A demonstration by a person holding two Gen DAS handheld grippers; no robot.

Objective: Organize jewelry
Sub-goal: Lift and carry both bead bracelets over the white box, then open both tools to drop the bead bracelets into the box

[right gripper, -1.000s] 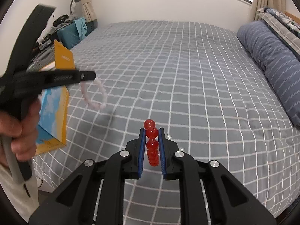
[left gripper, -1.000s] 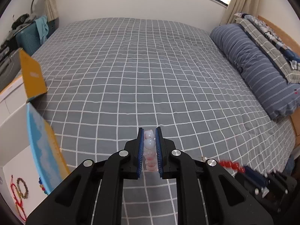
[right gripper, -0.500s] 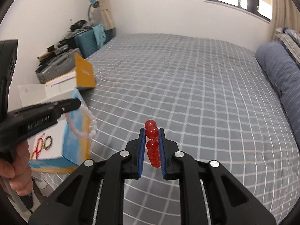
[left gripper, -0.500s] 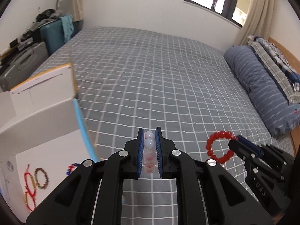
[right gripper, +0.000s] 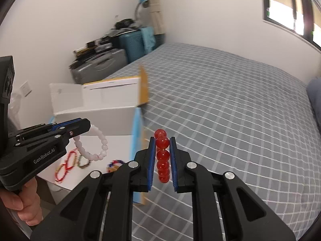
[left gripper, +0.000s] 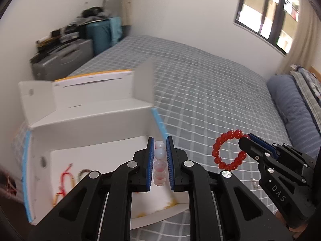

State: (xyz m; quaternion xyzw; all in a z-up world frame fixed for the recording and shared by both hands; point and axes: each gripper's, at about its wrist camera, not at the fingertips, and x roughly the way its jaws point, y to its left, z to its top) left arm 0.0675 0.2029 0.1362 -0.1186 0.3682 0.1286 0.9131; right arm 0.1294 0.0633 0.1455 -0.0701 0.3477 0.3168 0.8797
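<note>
Left gripper (left gripper: 160, 156) clamped on pale pink bead bracelet (left gripper: 159, 165), held over open white box (left gripper: 90, 118), bracelet loop hanging above box floor in right wrist view. Right gripper (right gripper: 163, 154) clamped on red bead bracelet (right gripper: 163, 156), held over grey checked bed (right gripper: 230, 120), just right of box. Red cord bracelets (right gripper: 65, 165), brown bead bracelet (right gripper: 83, 160), multicoloured bracelet (right gripper: 114, 163) lying inside box. Suitcases (right gripper: 104, 62) by wall beyond.
</note>
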